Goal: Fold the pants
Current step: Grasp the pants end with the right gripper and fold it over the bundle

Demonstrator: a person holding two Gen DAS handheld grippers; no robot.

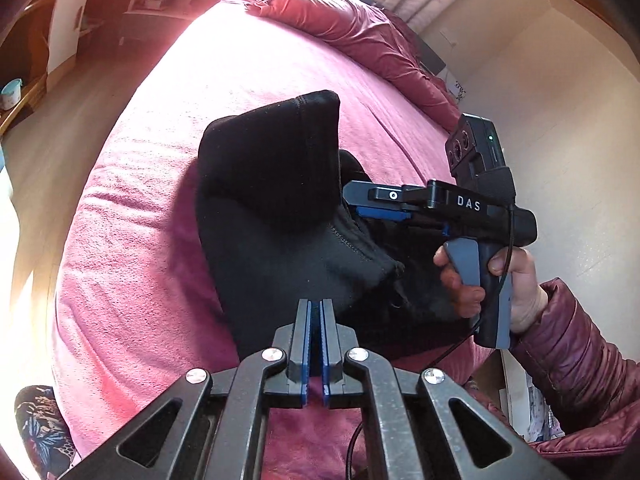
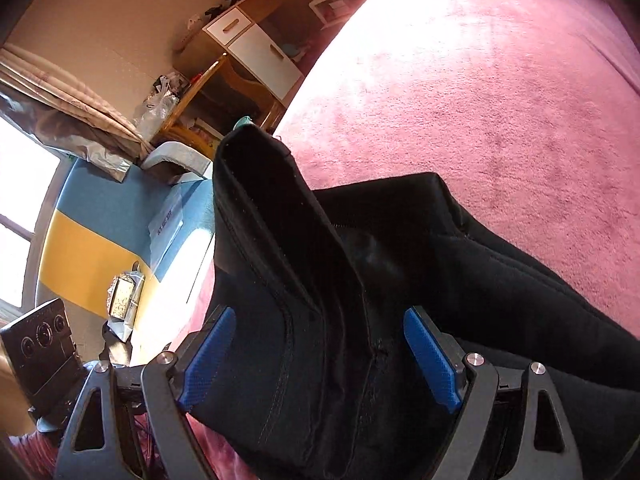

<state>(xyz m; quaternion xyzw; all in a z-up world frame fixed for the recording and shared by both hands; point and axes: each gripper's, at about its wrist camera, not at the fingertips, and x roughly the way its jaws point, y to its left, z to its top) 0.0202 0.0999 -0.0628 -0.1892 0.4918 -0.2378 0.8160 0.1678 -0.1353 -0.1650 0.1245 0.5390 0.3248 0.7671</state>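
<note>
Black fabric pants (image 1: 280, 216): the near edge passes under the closed left gripper (image 1: 316, 320); whether cloth sits between its blue-padded fingers (image 1: 306, 344) cannot be told. In the right wrist view the pants run off the bottom and right edges.

Right gripper (image 2: 320, 356): the lower finger is masked by fabric in the left wrist view.

Pink fleece-covered bed (image 1: 160, 240): its far end is washed out by glare and its near end is cut by the frame.

Person's hand (image 1: 516, 292) on the right gripper's handle: the sleeve leaves the frame.

Small items on the wooden cabinet (image 2: 256, 36): too small to identify.
</note>
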